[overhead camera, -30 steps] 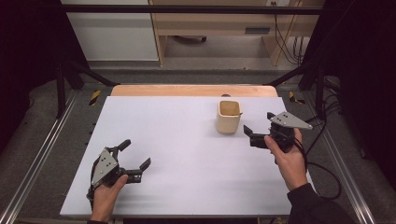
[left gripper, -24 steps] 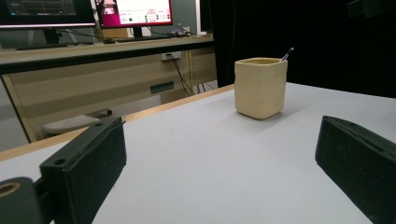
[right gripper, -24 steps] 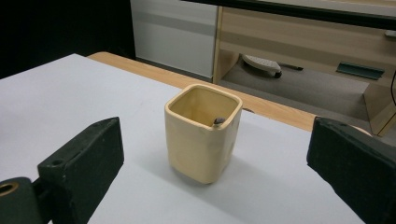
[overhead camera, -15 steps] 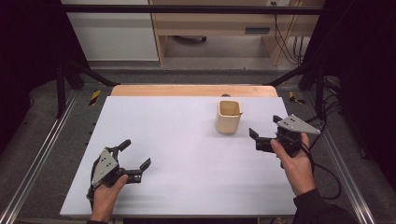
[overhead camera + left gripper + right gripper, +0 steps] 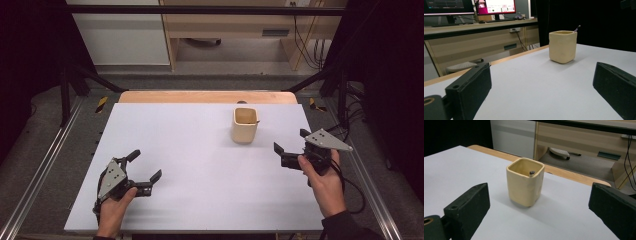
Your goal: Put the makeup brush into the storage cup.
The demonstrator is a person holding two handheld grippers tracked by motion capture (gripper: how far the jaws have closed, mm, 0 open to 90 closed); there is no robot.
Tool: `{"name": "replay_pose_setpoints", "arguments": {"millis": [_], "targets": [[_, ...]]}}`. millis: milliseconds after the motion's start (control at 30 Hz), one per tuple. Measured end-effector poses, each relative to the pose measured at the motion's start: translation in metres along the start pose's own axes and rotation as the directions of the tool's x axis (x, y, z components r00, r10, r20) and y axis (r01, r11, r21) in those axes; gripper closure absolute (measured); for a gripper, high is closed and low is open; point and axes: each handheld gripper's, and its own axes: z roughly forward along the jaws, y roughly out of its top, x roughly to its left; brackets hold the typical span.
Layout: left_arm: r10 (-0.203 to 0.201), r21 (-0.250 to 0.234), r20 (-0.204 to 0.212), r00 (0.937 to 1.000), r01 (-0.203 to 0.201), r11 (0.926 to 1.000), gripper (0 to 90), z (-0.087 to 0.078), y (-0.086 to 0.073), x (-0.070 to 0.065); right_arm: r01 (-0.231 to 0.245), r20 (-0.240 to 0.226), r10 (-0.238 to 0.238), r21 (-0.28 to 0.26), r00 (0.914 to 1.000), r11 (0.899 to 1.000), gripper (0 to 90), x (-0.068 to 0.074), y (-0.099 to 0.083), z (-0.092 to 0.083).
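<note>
A white table bears a cup right of centre. The right gripper, beside it, and the left gripper, lower left, gape empty. A careless approach could tip the cup.

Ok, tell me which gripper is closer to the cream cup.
The right gripper. It sits just beside the cream cup, while the left gripper rests far across the white table, near its front corner.

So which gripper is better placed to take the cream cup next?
Right. The right gripper sits open beside the cream cup, facing it; the left gripper, also open, is far across the table.
</note>
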Motion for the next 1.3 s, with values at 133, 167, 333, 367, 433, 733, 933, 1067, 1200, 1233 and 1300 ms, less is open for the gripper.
{"name": "replay_pose_setpoints", "arguments": {"millis": [133, 167, 333, 367, 433, 733, 933, 1067, 1200, 1233, 1300], "targets": [[0.004, 0.003, 0.001, 1.0, -0.004, 1.0, 1.6, 0.0, 0.0, 0.0, 0.0, 0.006, 0.0, 0.001, 1.0, 1.0, 3.7, -0.001, -0.004, -0.005], [0.004, 0.004, 0.001, 1.0, -0.004, 1.0, 1.6, 0.0, 0.0, 0.0, 0.0, 0.006, 0.0, -0.001, 1.0, 1.0, 3.8, -0.001, -0.005, -0.007], [0.004, 0.003, 0.001, 1.0, -0.004, 1.0, 1.6, 0.0, 0.0, 0.0, -0.007, 0.009, 0.007, -0.003, 0.9999, 1.0, 4.3, -0.002, -0.011, -0.012], [0.004, 0.003, 0.001, 1.0, -0.004, 1.0, 1.6, 0.0, 0.0, 0.0, -0.007, 0.01, 0.007, -0.002, 0.9999, 1.0, 4.6, -0.002, -0.012, -0.013], [0.004, 0.003, 0.001, 1.0, -0.004, 1.0, 1.6, 0.0, 0.0, 0.0, -0.007, 0.012, 0.007, -0.005, 0.9999, 1.0, 4.6, -0.002, -0.014, -0.014], [0.0, 0.0, 0.004, 1.0, 0.0, 1.0, 1.6, 0.0, 0.0, -0.001, -0.025, 0.015, 0.026, -0.01, 0.9996, 1.0, 6.7, -0.006, -0.026, -0.019], [0.0, -0.001, 0.0, 1.0, 0.0, 1.0, 0.0, 0.0, 0.0, -0.001, -0.035, 0.02, 0.035, -0.007, 0.9992, 0.999, 7.0, -0.009, -0.039, -0.021], [-0.001, 0.002, 0.002, 1.0, 0.001, 1.0, 0.0, 0.0, 0.0, -0.001, -0.043, 0.02, 0.043, -0.008, 0.9988, 0.999, 6.3, -0.01, -0.049, -0.021], [0.002, 0.007, 0.003, 1.0, -0.002, 1.0, 0.0, 0.0, -0.001, -0.001, -0.057, 0.018, 0.057, -0.01, 0.9982, 0.998, 5.8, -0.011, -0.059, -0.021], [0.001, 0.007, 0.004, 1.0, -0.001, 1.0, 0.0, 0.0, -0.001, -0.001, -0.063, 0.017, 0.063, -0.008, 0.9978, 0.998, 5.7, -0.011, -0.061, -0.021], [0.001, 0.009, 0.004, 1.0, -0.001, 1.0, 0.0, 0.0, -0.001, -0.001, -0.077, 0.016, 0.077, -0.006, 0.9969, 0.997, 5.5, -0.011, -0.067, -0.02]]}}
